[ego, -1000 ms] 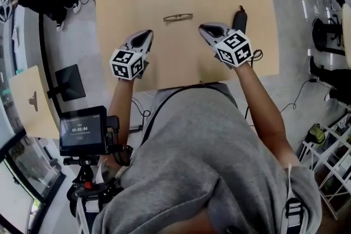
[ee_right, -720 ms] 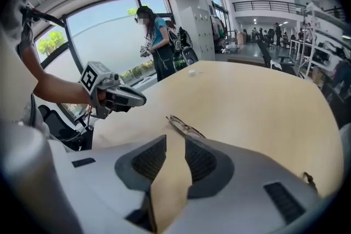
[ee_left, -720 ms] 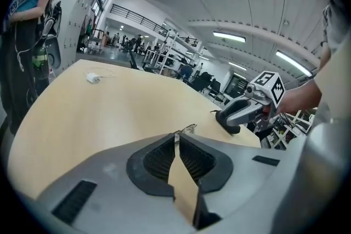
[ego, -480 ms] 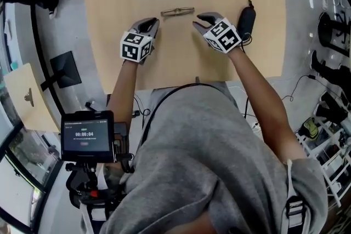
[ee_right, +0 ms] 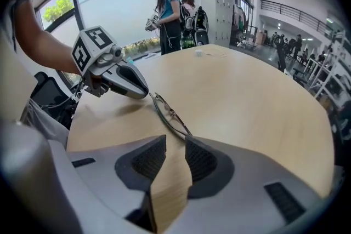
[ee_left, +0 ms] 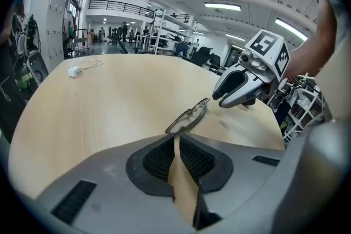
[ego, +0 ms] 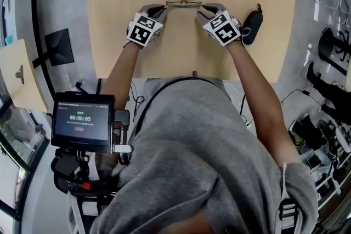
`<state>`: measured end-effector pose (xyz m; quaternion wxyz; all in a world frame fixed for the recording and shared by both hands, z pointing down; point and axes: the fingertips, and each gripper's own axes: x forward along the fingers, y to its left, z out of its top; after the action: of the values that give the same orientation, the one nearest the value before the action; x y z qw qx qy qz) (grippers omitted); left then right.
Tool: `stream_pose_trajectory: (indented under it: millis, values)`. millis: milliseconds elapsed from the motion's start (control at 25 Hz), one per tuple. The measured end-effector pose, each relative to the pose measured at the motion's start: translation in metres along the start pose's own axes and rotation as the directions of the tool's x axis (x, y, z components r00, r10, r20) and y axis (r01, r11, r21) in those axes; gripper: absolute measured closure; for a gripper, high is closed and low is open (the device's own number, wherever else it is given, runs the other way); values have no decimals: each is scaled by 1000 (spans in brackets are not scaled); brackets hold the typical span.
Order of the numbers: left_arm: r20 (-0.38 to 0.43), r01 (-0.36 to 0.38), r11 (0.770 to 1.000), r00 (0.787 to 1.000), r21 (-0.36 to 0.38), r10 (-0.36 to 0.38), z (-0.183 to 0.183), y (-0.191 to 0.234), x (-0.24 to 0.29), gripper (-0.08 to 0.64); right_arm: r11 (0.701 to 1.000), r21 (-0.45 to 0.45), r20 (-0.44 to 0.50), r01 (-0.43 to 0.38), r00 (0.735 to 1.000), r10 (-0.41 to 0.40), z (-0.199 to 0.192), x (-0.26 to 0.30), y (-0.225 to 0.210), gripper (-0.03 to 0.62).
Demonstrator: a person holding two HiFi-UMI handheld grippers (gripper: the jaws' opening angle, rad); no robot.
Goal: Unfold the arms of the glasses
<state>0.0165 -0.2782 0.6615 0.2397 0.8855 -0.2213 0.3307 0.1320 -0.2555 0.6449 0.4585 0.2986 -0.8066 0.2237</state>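
Both tools have been moved down and forward since the earlier frame, when they were held near the front edge of the surface (ego: 181, 55), well apart from the glasses (ego: 184, 3). Now the left hand-held gripper (ego: 160, 7) is set just at the left end of the glasses, and the right hand-held gripper (ego: 205, 7) is set just at the right end. The glasses are seen lying flat on the surface between the two tips, with their arms folded in, as they were before. In the left gripper view, the jaws are held only a little apart; a thin strip of the surface is seen between them and nothing is gripped. The end of the frame lies right in front of their tips, but whether it is touched cannot be told. In the right gripper view, the jaws are held wider apart, with bare surface between them, and the other end of the frame lies just beside one tip. A black case (ego: 252, 26) is seen lying near the right hand-held gripper.
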Motion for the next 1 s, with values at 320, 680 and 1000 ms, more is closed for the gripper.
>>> stream_pose_trajectory:
  millis: [320,680,1000]
  values:
    - [-32,-21,998,999,51,22,-6,4,1,551,998,-60,-31,-13,999,11,3,15,0,499]
    - [-67,36,989,997,145,-26,-17,-9,3,551,989,-127,-90,-77,994,66,-6,14,24,499]
    - [-72,14,970,997,244,4,-7,13,-8,551,989,-127,-67,-80,995,72,-4,10,27,499]
